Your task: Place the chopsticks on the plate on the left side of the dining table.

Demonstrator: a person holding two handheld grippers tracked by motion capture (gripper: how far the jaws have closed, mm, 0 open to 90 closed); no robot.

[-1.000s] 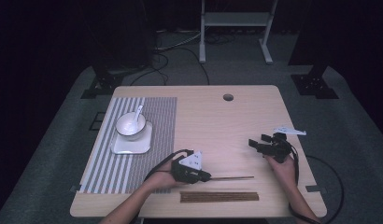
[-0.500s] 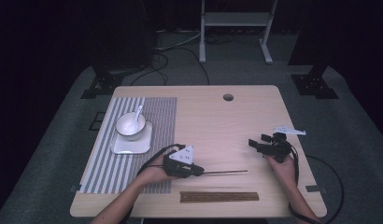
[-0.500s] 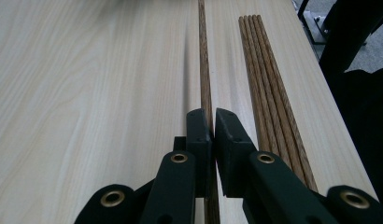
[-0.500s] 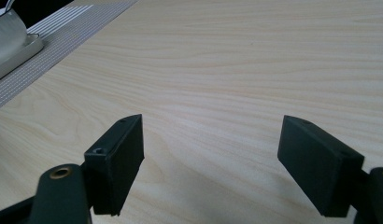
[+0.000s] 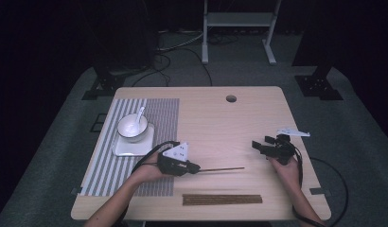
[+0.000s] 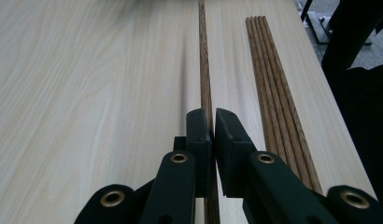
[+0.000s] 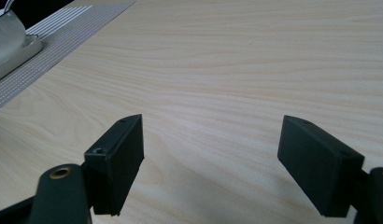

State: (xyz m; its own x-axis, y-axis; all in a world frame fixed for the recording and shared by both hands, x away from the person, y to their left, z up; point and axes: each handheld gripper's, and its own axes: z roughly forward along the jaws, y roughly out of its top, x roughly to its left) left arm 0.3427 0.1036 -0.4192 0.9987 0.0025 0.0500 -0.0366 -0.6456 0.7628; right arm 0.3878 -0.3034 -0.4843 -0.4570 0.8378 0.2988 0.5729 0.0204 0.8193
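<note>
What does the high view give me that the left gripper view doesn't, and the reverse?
High view alone: the bowl with its spoon on a square plate on the striped mat, and the right hand-held gripper with jaws open above the table. Left gripper view alone: the pads pinching the stick close up. Shared: the left hand-held gripper shut on a single chopstick, beside the chopstick bundle.

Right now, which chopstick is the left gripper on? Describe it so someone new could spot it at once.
Start at the wooden table and go to its near edge, where a row of brown chopsticks lies side by side. Just beyond that row, a single chopstick sticks out toward the right from the left gripper. It alone is apart from the row and clamped in shut jaws.
</note>
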